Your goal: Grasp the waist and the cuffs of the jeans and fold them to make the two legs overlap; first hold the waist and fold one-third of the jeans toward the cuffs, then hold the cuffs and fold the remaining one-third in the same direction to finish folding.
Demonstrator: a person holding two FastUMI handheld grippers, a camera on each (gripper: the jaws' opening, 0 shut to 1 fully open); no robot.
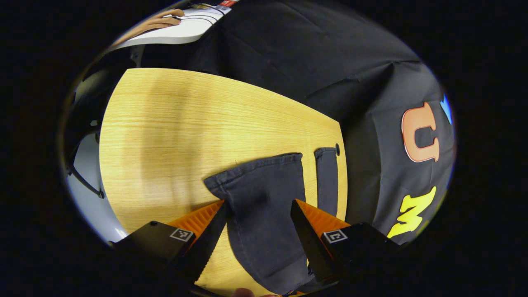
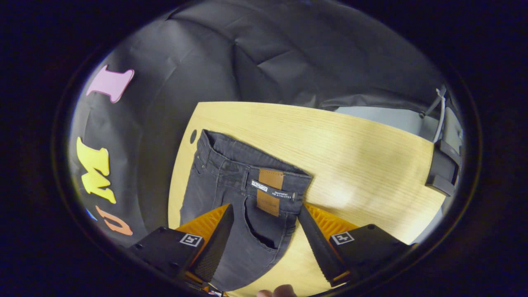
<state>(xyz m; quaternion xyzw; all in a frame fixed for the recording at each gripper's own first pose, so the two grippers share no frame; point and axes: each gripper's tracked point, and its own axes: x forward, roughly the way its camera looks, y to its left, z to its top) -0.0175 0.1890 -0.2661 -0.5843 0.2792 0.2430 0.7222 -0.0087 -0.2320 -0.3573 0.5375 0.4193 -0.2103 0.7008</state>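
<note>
Tabletop [image 1: 173, 123]: pale wood grain, black cloth wall behind it.
Jeans [image 2: 231, 194]: dark denim lying flat along one edge of the tabletop, legs side by side, not yet overlapped.
Cuffs [image 1: 255, 169]: the nearer leg's hem lies between the left hand-held gripper's fingers; the other leg's hem lies just beside it.
Waist [image 2: 264, 173]: waistband and patch lie ahead of the right hand-held gripper.
Left hand-held gripper [image 1: 258, 208]: fingers apart, straddling the leg, not clamped.
Right hand-held gripper [image 2: 266, 214]: fingers apart over the back pocket area.
Handling: probably soft, fairly heavy denim; pinch the thick hem and waistband seams.
</note>
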